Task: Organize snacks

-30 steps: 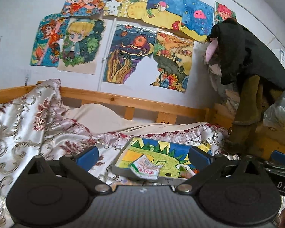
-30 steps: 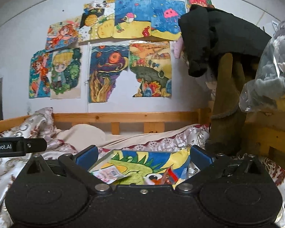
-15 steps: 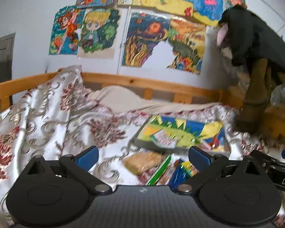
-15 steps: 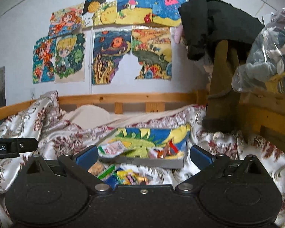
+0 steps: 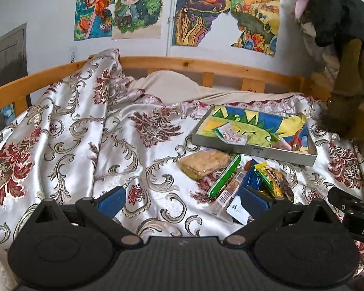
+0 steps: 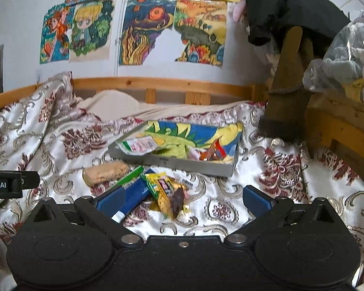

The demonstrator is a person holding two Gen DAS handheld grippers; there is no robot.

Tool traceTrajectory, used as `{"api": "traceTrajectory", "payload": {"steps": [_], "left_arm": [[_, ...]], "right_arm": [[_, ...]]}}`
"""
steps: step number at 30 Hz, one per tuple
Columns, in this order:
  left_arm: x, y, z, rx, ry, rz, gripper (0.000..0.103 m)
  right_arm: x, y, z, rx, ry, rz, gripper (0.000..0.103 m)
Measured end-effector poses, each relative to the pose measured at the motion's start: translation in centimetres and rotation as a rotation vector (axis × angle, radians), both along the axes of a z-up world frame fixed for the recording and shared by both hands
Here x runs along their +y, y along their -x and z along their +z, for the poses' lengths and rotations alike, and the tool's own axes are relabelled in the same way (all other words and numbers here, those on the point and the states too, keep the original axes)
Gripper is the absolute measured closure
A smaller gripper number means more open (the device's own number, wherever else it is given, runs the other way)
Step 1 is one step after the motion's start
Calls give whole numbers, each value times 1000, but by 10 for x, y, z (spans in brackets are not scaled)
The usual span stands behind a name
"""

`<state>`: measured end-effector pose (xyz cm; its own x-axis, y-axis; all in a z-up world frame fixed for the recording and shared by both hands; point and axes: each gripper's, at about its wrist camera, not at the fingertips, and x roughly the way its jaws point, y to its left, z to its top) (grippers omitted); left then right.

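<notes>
Left gripper (image 5: 182, 200) and right gripper (image 6: 183, 197) are held above the patterned bedspread (image 5: 80, 140), jaws spread wide, nothing gripped. A loose pile of snacks (image 6: 143, 181) is seen on the bedspread just in front of the shallow grey tray (image 6: 172, 163). A few packets (image 6: 139, 145) are seen inside the tray.

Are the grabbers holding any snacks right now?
No. The left gripper and right gripper are both open and empty, above the snacks.
</notes>
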<state>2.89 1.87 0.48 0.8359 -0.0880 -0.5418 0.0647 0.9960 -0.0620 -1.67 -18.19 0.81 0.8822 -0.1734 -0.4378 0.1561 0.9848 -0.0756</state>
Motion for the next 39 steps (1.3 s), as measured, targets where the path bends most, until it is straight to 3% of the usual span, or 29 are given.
{"api": "traceTrajectory", "payload": {"steps": [8, 22, 29, 34, 39], "left_arm": [[0, -3, -2, 40, -8, 0, 0], [-9, -36, -1, 173, -29, -149, 0], [-16, -65, -6, 197, -55, -209, 0], [-28, -79, -15, 177, -66, -254, 0], [-39, -82, -23, 158, -90, -269, 0]], "right_arm": [[-4, -4, -2, 34, -22, -12, 1], [-36, -28, -2, 177, -198, -14, 1], [-40, -44, 3, 196, -162, 31, 1], [-52, -68, 10, 169, -87, 101, 1], [-70, -95, 3, 162, -83, 139, 1]]}}
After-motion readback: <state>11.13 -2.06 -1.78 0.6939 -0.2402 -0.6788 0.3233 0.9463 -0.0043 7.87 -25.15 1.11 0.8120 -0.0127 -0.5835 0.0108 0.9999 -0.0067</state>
